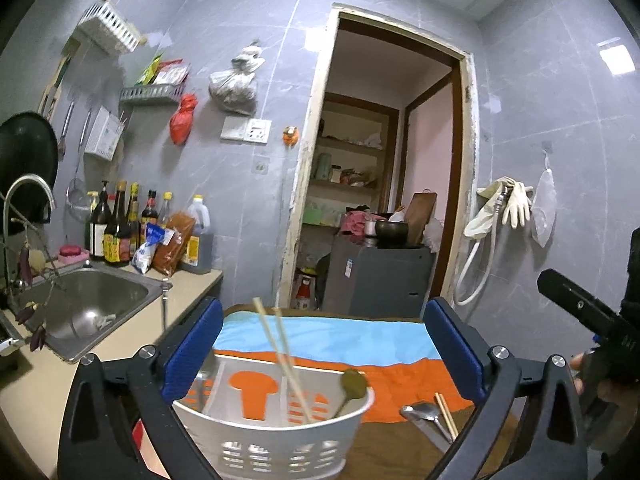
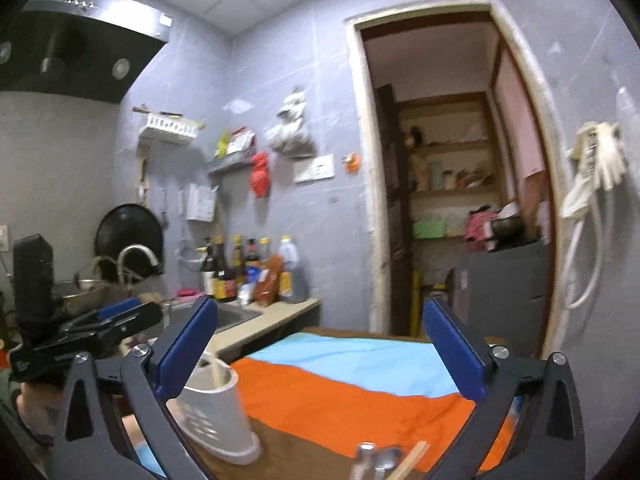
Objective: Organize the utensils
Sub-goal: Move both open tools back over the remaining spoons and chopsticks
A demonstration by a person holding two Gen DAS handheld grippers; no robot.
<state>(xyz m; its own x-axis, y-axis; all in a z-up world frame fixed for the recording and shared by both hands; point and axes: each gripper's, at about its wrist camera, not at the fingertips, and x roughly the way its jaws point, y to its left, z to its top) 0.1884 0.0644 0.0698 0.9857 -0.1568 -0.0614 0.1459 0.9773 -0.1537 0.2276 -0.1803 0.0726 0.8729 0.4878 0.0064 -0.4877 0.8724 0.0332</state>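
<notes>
Both my left gripper [image 1: 320, 346] and right gripper [image 2: 318, 354] are spread wide, holding nothing. The basket [image 1: 276, 436] has chopsticks [image 1: 280, 354]. Next I think I grab the spoon [image 1: 422, 412] near the surface's front edge.

left wrist: level, near caddy [image 1: 276, 432] | right wrist: level, rightward | shared: doorway [image 1: 384, 160]

A brown wooden table [image 1: 380, 452] carried an orange-and-blue cloth [image 1: 400, 372], a white slotted plastic utensil holder [image 1: 276, 436] on it, and a metal spoon [image 1: 424, 414] beside wooden chopsticks [image 1: 446, 414] at the cloth's near edge.
</notes>
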